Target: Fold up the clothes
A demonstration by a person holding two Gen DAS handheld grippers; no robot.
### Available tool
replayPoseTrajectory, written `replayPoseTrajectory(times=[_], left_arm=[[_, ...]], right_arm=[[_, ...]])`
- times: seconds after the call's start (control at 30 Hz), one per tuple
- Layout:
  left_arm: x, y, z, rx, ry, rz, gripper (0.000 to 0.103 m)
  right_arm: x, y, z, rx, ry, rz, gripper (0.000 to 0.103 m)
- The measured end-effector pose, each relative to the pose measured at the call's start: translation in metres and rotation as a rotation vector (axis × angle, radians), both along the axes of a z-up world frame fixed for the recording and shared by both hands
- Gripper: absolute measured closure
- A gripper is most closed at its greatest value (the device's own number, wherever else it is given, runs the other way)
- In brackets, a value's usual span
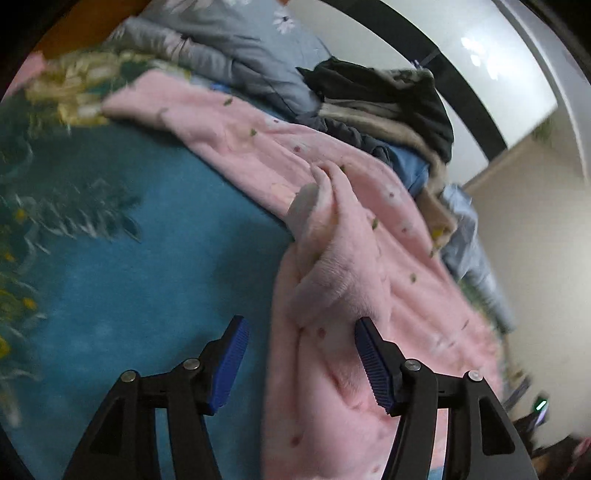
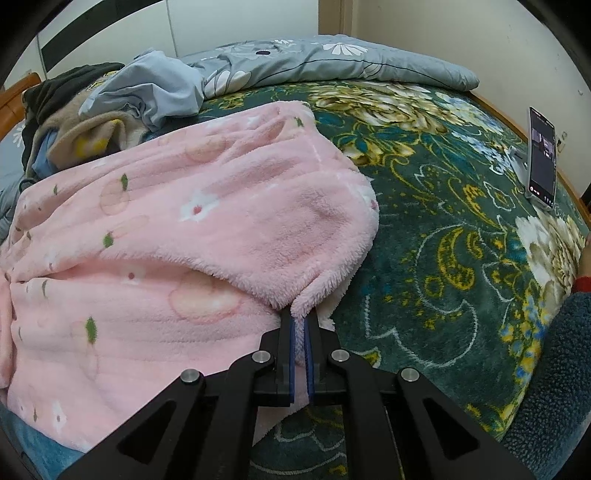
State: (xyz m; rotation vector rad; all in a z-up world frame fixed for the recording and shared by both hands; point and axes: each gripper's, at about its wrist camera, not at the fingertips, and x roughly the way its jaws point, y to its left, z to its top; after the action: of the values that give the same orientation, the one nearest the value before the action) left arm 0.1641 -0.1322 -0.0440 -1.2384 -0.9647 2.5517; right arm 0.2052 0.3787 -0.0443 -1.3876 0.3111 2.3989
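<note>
A dark teal plush bedspread (image 2: pixel 443 236) with yellow and white floral patterning is covering the bed and serving as the work surface. A pink fleece garment (image 2: pixel 177 236) printed with small white flowers and green leaves is lying spread across the left half of it, one rounded flap folded over the body of the cloth.

The right gripper (image 2: pixel 300 325) is clenching the lower corner of that flap; its jaws are pressing together on the fleece, with fabric showing between the blue pads. The left gripper (image 1: pixel 299 365) is standing released, jaws apart, over the garment's edge in the blurred left wrist view; one blue pad (image 1: pixel 373 365) is lying against the pink cloth, the other (image 1: pixel 231 363) is over bare bedspread, and nothing is being gripped.

Behind the garment a heap of mixed clothing (image 2: pixel 74 122) in black, tan and pale blue is sitting piled up. A grey floral quilt (image 2: pixel 332 62) is lying bunched along the far edge of the bed. A phone (image 2: pixel 542 158) is standing upright on a small stand near the right edge. Cream walls (image 2: pixel 461 33) are enclosing the room, and an orange wooden bed frame (image 2: pixel 14 96) is showing at far left. A dark blue fleecy sleeve (image 2: pixel 565 369) is entering at lower right.
</note>
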Motion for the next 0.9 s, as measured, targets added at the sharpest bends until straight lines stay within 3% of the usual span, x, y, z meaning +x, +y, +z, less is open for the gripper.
replayPoseTrajectory(times=[0.07, 0.1, 0.2, 0.3, 0.43, 0.63, 0.77, 0.9], left_arm=[[-0.006, 0.007, 0.003, -0.04, 0.018, -0.005, 0.041], [-0.008, 0.011, 0.006, -0.059, 0.034, -0.015, 0.048], [-0.01, 0.024, 0.013, -0.116, 0.073, -0.049, 0.081], [-0.009, 0.027, 0.019, -0.155, 0.093, -0.056, 0.092], [-0.002, 0.004, 0.03, -0.189, 0.122, -0.007, 0.093], [0.019, -0.08, 0.059, -0.327, 0.156, 0.208, 0.094], [0.038, -0.139, 0.062, -0.411, 0.122, 0.364, 0.094], [0.056, -0.183, 0.042, -0.472, 0.031, 0.495, 0.094]], right_arm=[[0.0, 0.0, 0.0, 0.0, -0.002, -0.001, 0.098], [0.0, 0.0, 0.0, 0.0, -0.002, -0.001, 0.098], [0.0, 0.0, 0.0, 0.0, -0.005, -0.002, 0.098], [0.0, 0.0, 0.0, 0.001, -0.007, -0.003, 0.098], [0.001, 0.001, 0.0, -0.002, -0.008, -0.003, 0.098], [0.004, 0.003, -0.001, -0.015, -0.003, -0.008, 0.098], [0.002, 0.001, -0.002, -0.009, -0.006, -0.011, 0.098], [0.001, 0.001, -0.003, -0.008, -0.009, -0.009, 0.098]])
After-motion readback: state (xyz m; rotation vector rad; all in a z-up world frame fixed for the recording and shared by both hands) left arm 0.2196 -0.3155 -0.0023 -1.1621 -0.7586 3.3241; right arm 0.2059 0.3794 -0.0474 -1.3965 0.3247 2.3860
